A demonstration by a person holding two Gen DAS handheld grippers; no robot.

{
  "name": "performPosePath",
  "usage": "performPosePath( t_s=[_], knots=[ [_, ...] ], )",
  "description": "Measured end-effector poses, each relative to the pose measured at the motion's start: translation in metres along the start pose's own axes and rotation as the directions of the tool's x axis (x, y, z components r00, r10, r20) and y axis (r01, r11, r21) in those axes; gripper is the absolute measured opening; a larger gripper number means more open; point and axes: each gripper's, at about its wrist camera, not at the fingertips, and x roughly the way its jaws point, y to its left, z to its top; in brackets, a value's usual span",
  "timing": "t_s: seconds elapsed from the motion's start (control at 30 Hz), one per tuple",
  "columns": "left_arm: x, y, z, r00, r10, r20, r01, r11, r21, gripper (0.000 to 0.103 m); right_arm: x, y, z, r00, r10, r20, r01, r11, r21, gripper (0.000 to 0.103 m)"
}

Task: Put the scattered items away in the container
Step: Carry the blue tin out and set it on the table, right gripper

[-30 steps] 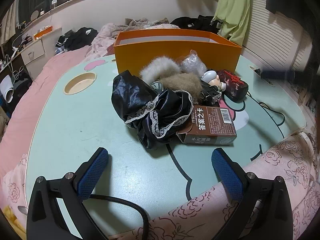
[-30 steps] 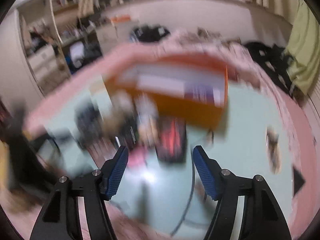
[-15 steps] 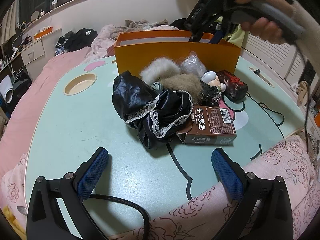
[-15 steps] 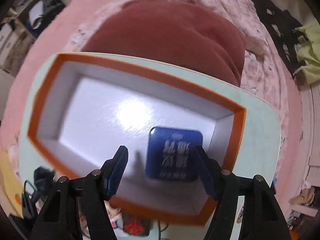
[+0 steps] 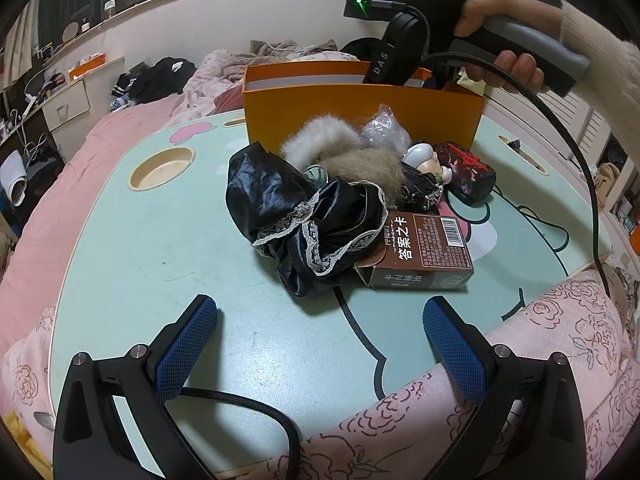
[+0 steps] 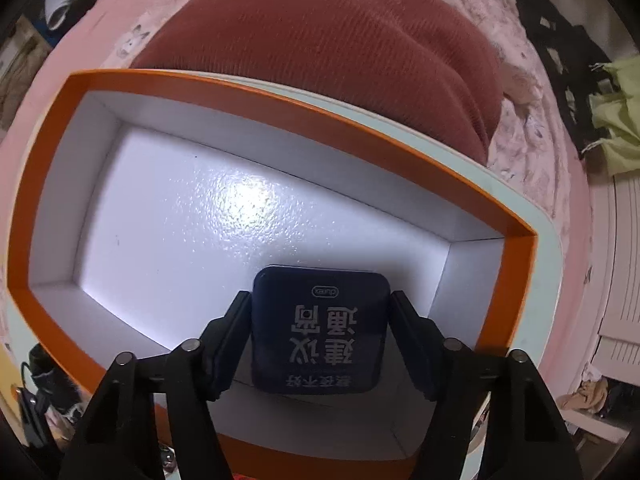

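The orange box (image 5: 360, 116) stands at the back of the mint table (image 5: 160, 240). In the right wrist view its rim (image 6: 280, 108) frames a white floor where a dark blue box (image 6: 320, 336) lies flat. My right gripper (image 6: 319, 298) points down into the orange box, open, its fingers close along both sides of the blue box. In front of the orange box lies a pile: black lace-trimmed cloth (image 5: 304, 216), brown carton (image 5: 420, 256), white fur (image 5: 320, 140), tan fur (image 5: 368, 168), figurine (image 5: 424, 160), dark red case (image 5: 464, 168). My left gripper (image 5: 320, 308) hovers open and empty at the near table edge.
A person's hand (image 5: 500, 20) holds the right gripper's handle above the orange box, its cable (image 5: 588, 184) hanging over the table's right side. A round cup recess (image 5: 162, 168) sits at the table's left. Pink bedding (image 5: 80, 152) surrounds the table; a rust-red cushion (image 6: 340, 40) lies behind the box.
The right gripper swung from above the table's pile to point down into the orange box, then sank until its fingers flank the blue box. The left gripper stayed still.
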Motion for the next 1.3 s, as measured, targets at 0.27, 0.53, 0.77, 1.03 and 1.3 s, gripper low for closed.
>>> performPosePath(
  t_s=[0.27,0.53,0.77,1.03,1.3],
  knots=[
    [0.000,0.000,0.000,1.000,0.000,0.000,0.000,1.000,-0.001,0.103,-0.068,-0.014,-0.016,0.961,0.164,0.224,-0.178,0.983,0.044,0.066],
    [0.000,0.000,0.000,1.000,0.000,0.000,0.000,1.000,-0.001,0.103,-0.145,0.031,-0.113,0.876,0.295,0.381,-0.257,0.955,-0.148,0.067],
    [0.000,0.001,0.000,1.000,0.000,0.000,0.000,1.000,-0.001,0.103,-0.064,0.050,-0.159,0.916,0.323,0.237,-0.292,0.943,-0.157,0.067],
    [0.000,0.001,0.000,1.000,-0.001,0.000,0.001,1.000,-0.001,0.103,-0.074,0.012,-0.195,0.767,0.310,0.562,-0.361,0.932,-0.021,0.092],
    [-0.001,0.001,0.000,1.000,-0.001,0.000,0.001,1.000,-0.001,0.103,-0.030,0.032,-0.262,0.769,0.247,0.590,-0.254,0.964,-0.073,0.094]
  ],
)
